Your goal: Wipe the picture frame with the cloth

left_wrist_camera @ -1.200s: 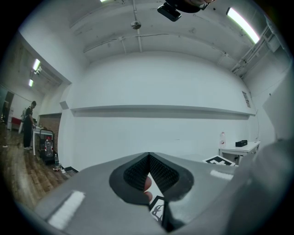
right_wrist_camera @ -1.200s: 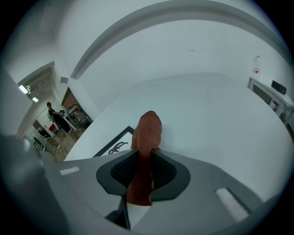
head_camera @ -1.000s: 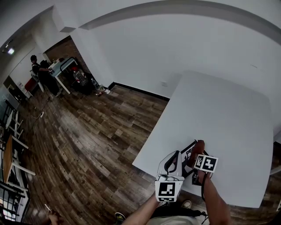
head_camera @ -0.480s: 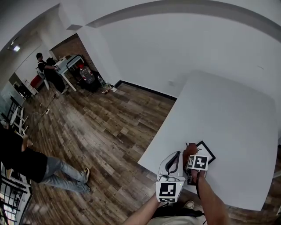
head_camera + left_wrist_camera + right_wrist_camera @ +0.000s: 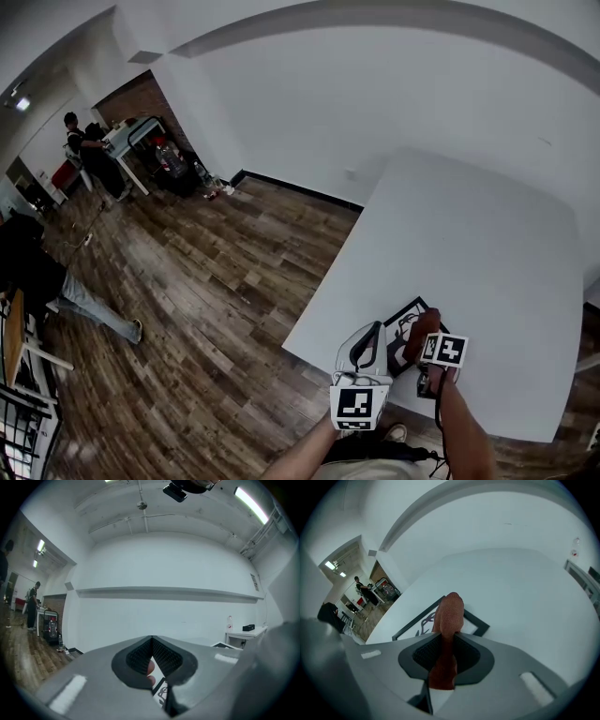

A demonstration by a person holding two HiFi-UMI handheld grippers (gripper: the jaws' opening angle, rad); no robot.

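Right claw (image 5: 451, 639) pinching ribbed rust cloth (image 5: 450, 613), flat black-edged picture frame (image 5: 480, 626) beneath, left claw (image 5: 152, 641) closed.

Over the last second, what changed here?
The right gripper, jaws shut on the cloth, swept it left across the picture frame, then back right. A person walked into view on the wooden floor at left. The left gripper stayed at the table edge, jaws shut.
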